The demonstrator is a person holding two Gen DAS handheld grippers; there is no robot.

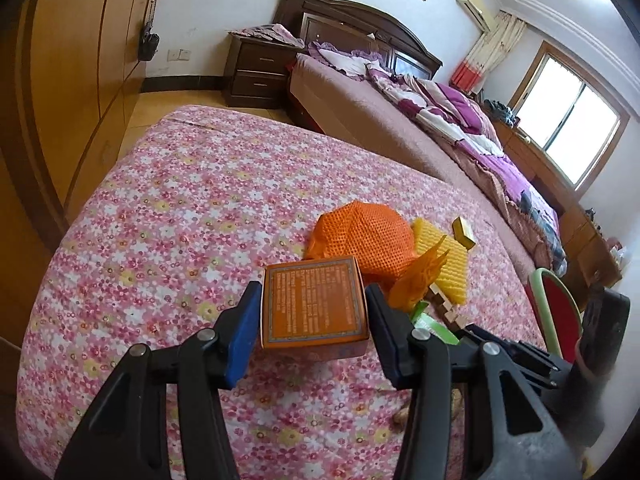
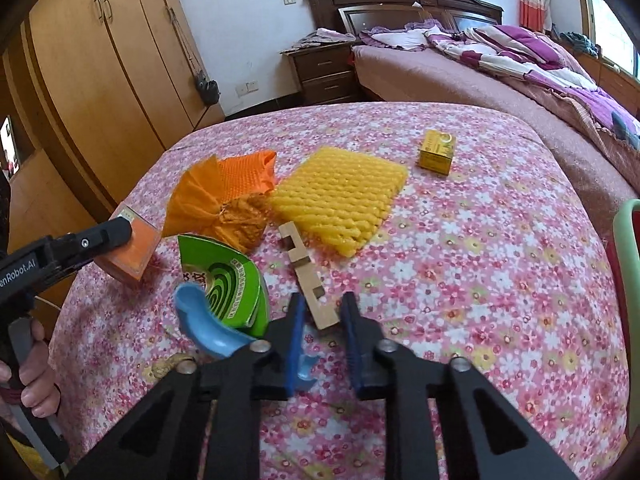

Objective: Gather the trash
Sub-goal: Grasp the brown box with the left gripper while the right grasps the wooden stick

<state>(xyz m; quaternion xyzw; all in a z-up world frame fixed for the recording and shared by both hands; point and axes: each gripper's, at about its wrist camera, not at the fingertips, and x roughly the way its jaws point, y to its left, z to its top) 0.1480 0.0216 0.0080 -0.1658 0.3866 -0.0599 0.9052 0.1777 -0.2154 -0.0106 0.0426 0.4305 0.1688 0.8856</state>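
Observation:
My left gripper point(image 1: 310, 312) is shut on an orange box point(image 1: 314, 306) and holds it just above the floral table cover point(image 1: 180, 200); the box also shows in the right wrist view point(image 2: 134, 246). Behind it lie an orange foam net point(image 1: 360, 240) and a yellow foam net point(image 2: 340, 196). My right gripper point(image 2: 322, 316) is open, its fingertips on either side of the near end of a notched wooden piece point(image 2: 306, 276). A green mosquito-coil package point(image 2: 226, 276), a blue curved piece point(image 2: 204, 328) and a small yellow box point(image 2: 437, 152) lie on the cover.
A red chair with a green rim point(image 1: 554, 312) stands at the table's right edge. A bed point(image 2: 500, 80) with purple bedding is behind, a nightstand point(image 2: 324, 72) beside it, wooden wardrobes point(image 2: 100, 60) on the left. A peanut-like scrap point(image 2: 168, 364) lies near the blue piece.

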